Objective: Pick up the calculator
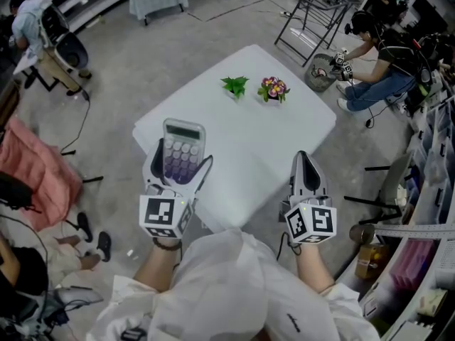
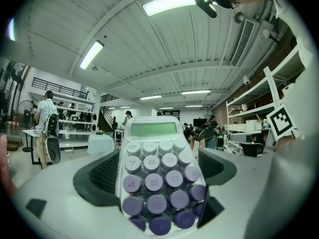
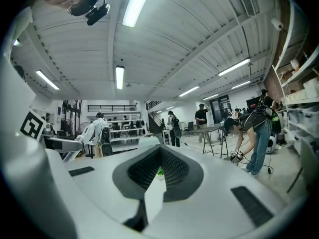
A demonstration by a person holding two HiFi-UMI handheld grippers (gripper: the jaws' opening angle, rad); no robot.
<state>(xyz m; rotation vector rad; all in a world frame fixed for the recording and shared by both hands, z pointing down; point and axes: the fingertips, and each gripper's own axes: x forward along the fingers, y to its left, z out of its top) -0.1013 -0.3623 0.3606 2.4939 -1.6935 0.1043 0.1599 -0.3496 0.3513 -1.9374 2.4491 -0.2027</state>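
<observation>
Broadly, a grey concrete floor [image 1: 142,55] fills the head view, and on it stands a white square table [image 1: 284,141] turned corner-on to the person in a white shirt [image 1: 234,290] who holds both grippers over its near edge. At the far right another person [image 1: 377,69] crouches on the floor beside a dark metal frame [image 1: 313,13], and a pink cloth [image 1: 32,172] lies at the left edge. The left gripper [image 1: 179,163] is over the table's near-left corner, its marker cube [image 1: 166,217] nearest the wrist; its jaws stand apart by the width of the calculator [image 1: 182,151] and press on that thing's two long sides. In the left gripper view the calculator [image 2: 157,173] sits between the dark pads with its round purple keys toward the camera and its green display at the far end, with ceiling lights and the far room behind it. The right gripper [image 1: 307,163] is over the near-right edge, well apart from the left one, and its jaws are drawn together with nothing held between them. Near the table's far corner stand a small green plant [image 1: 235,85] and, just beside it, a little pot of pink and yellow flowers [image 1: 273,89].
</observation>
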